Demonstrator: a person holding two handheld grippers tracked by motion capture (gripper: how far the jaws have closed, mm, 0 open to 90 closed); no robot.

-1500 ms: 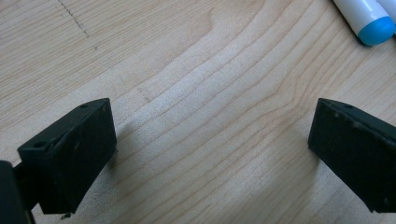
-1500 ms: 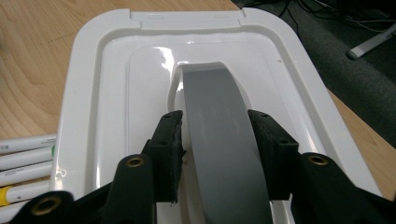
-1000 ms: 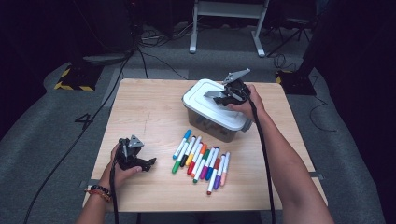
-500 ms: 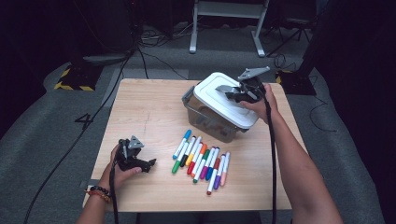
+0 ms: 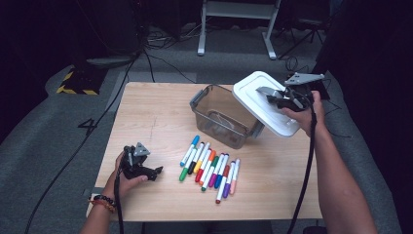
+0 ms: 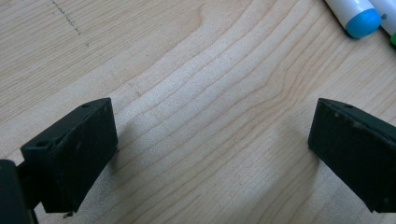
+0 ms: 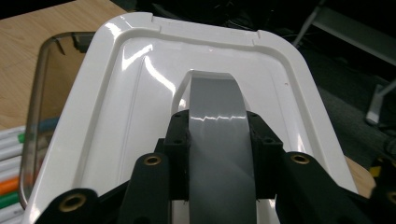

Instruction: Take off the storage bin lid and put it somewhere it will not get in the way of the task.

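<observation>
The right tool (image 5: 285,100) pinches the grey handle (image 7: 219,135) of a white lid (image 5: 260,109), lifted off the bin (image 5: 221,119) below it. The left tool (image 5: 141,168), jaws spread, rests on the table (image 5: 146,117); markers (image 5: 209,168) beside it are not yet packed.

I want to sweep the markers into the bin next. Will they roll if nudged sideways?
Probably. The markers look round-barrelled and lie loose, side by side, on the smooth wooden table, so a sideways nudge would likely roll and scatter them. They look stiff and light; pushing along their length should slide them.
</observation>
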